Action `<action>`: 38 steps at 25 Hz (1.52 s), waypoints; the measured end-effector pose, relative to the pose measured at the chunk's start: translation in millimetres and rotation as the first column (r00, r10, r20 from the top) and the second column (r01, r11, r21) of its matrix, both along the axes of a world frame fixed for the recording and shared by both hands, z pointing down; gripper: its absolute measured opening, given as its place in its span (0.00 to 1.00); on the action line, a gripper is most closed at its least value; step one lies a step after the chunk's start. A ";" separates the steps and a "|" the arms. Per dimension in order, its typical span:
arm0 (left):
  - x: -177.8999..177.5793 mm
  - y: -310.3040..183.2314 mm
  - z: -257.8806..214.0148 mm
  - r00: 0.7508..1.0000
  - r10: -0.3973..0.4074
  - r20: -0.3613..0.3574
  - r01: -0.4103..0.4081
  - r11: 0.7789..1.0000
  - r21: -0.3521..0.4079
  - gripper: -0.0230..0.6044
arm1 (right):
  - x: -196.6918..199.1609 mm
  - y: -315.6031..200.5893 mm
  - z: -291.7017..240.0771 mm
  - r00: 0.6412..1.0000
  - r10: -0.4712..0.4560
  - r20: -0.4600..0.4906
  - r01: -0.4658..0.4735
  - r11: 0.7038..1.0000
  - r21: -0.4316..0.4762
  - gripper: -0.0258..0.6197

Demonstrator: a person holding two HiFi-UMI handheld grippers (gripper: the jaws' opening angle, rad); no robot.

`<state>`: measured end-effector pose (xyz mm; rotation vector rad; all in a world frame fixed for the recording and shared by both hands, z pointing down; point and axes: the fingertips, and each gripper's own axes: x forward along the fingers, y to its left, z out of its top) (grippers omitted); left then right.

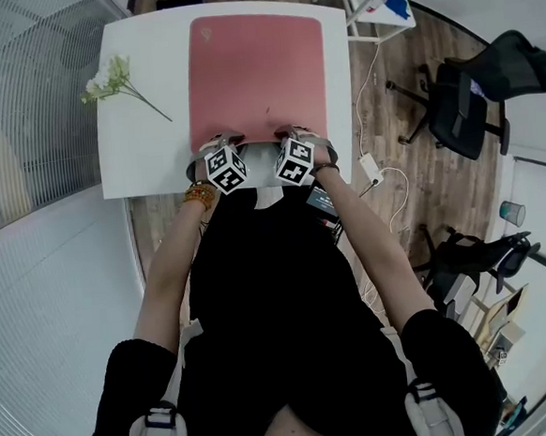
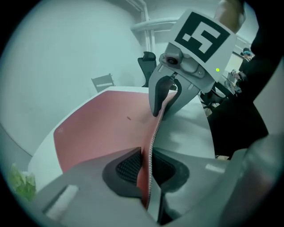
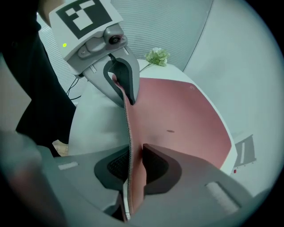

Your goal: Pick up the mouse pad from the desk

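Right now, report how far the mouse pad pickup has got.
Done: the left tongs and right tongs are at the near edge of the mouse pad. In hand: each pinches that edge, which is raised off the desk. Left: the rest of the pad lies flat on the desk, so the lift itself remains.

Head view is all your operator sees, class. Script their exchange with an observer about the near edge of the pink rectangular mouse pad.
Operator: The marker cubes hide the jaws. Is the left one gripping?
Observer: Yes. The left gripper pinches the stitched edge of the pink rectangular mouse pad.
Operator: And the stretch between the two grippers?
Observer: It is raised off the white desk and runs between the jaws of the right gripper. I can't tell whether both pads press there.
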<state>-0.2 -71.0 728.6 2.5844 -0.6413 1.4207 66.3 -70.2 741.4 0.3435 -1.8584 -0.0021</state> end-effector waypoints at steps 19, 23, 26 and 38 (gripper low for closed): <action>-0.1 17.5 7.8 0.990 -0.117 -0.081 0.104 0.983 -0.151 0.11 | 0.9 17.4 4.2 0.972 0.233 0.033 -0.224 0.959 -0.171 0.12; -0.5 12.6 6.9 0.977 -0.187 -0.100 0.163 0.964 -0.212 0.11 | 0.2 14.2 2.3 0.971 0.235 0.041 -0.223 0.955 -0.195 0.12; 1.1 19.2 8.2 0.973 -0.207 -0.097 0.183 0.959 -0.216 0.11 | 1.2 20.3 5.8 0.973 0.231 0.020 -0.219 0.945 -0.245 0.11; -0.2 26.7 2.6 0.958 -0.263 -0.116 0.219 0.930 -0.296 0.11 | -0.1 30.1 -1.5 0.963 0.266 0.042 -0.244 0.928 -0.280 0.11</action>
